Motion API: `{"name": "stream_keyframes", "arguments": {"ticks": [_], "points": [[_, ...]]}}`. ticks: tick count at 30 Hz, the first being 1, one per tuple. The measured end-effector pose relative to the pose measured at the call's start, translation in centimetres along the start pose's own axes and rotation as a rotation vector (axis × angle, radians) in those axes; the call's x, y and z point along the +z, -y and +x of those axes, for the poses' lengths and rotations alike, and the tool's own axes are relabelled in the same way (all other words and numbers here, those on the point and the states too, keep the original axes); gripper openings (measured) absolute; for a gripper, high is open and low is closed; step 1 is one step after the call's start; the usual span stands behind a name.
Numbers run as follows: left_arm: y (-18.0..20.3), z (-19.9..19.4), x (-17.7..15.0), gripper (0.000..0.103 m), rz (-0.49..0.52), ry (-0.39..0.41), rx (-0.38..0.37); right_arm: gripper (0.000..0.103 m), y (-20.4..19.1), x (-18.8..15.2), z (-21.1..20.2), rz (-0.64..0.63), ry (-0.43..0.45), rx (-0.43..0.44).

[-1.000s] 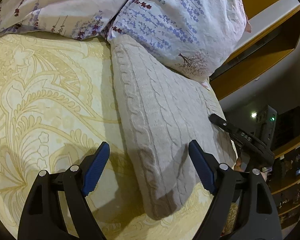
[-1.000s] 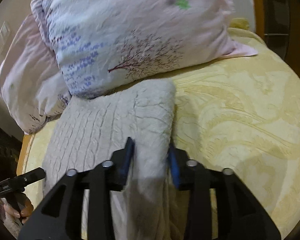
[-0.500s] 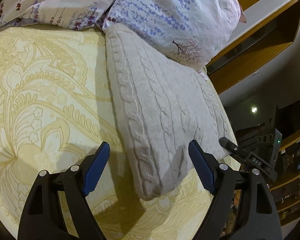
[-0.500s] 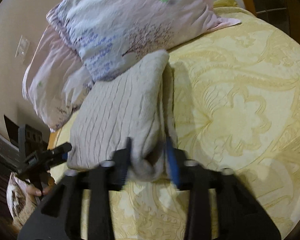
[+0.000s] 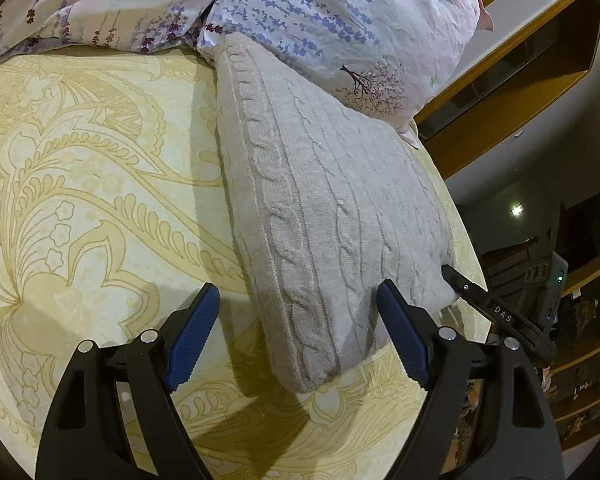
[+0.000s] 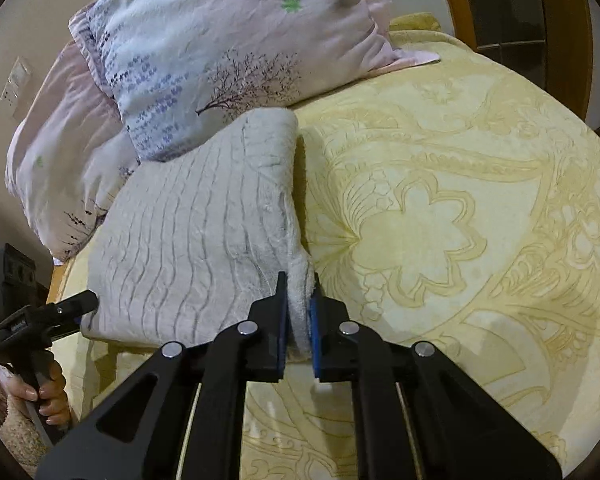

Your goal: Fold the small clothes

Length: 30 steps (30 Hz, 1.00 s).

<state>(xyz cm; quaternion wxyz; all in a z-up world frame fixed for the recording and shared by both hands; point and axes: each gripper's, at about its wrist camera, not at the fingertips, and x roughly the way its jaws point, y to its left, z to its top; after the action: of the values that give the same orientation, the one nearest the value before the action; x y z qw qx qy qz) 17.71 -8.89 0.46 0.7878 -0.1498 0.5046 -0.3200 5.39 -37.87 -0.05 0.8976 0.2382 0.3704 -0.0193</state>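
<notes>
A folded grey cable-knit sweater (image 5: 324,208) lies on the yellow patterned bedspread (image 5: 80,200), its far end against the pillows. My left gripper (image 5: 298,312) is open and empty, its jaws wide apart just above the sweater's near end. My right gripper (image 6: 299,292) is shut on the sweater's near corner (image 6: 298,280); the rest of the sweater (image 6: 196,232) lies flat to its left. The right gripper's tip shows at the sweater's right corner in the left wrist view (image 5: 460,284). The left gripper shows at the left edge of the right wrist view (image 6: 72,308).
Two floral pillows (image 5: 340,20) (image 6: 228,52) lie at the head of the bed, touching the sweater. Wooden shelves (image 5: 512,92) stand beyond the bed's right side. A wooden frame (image 6: 500,8) stands past the bed's far edge.
Both grippers have pulled back toward the bed's near side; the sweater's near end has been drawn along and laid down flatter. The right gripper stays shut on the corner, the left stays open.
</notes>
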Motion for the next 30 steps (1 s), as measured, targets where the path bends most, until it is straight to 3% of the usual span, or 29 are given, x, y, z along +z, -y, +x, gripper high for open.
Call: {"name": "stream_keyframes", "arguments": {"ticks": [1, 3, 6, 12, 16, 18, 22, 27, 30], "points": [[-0.1, 0.0, 0.0, 0.082, -0.006, 0.0, -0.008, 0.01, -0.1, 0.2, -0.2, -0.001, -0.003, 0.016], [-0.2, -0.1, 0.4, 0.082, -0.017, 0.006, -0.024, 0.022, 0.0, 1.1, -1.1, 0.029, 0.007, 0.066], [-0.7, -0.5, 1.6, 0.082, -0.049, 0.035, -0.03, 0.05, 0.3, 3.4, -1.7, 0.082, 0.035, 0.129], [-1.4, 0.9, 5.1, 0.082, -0.071, 0.041, 0.014, 0.052, 0.2, 9.2, 2.5, 0.182, -0.019, 0.181], [-1.7, 2.3, 7.1, 0.082, -0.083, 0.031, 0.034, 0.052, 1.0, 10.7, 5.2, 0.251, -0.076, 0.192], [-1.5, 2.8, 7.7, 0.082, -0.075, 0.024, 0.046, 0.052, 1.3, 11.1, 6.5, 0.264, -0.099, 0.196], [-0.7, 3.0, 8.3, 0.082, -0.031, 0.032, 0.089, 0.009, 0.7, 11.4, 7.4, 0.21, -0.09, 0.23], [0.6, 3.5, 8.5, 0.082, 0.026, 0.032, 0.134, 0.007, 0.8, 11.8, 6.0, 0.166, 0.006, 0.17], [1.1, 3.9, 8.2, 0.082, 0.039, 0.027, 0.143, 0.007, 1.8, 11.4, 7.2, 0.197, -0.035, 0.12]]}}
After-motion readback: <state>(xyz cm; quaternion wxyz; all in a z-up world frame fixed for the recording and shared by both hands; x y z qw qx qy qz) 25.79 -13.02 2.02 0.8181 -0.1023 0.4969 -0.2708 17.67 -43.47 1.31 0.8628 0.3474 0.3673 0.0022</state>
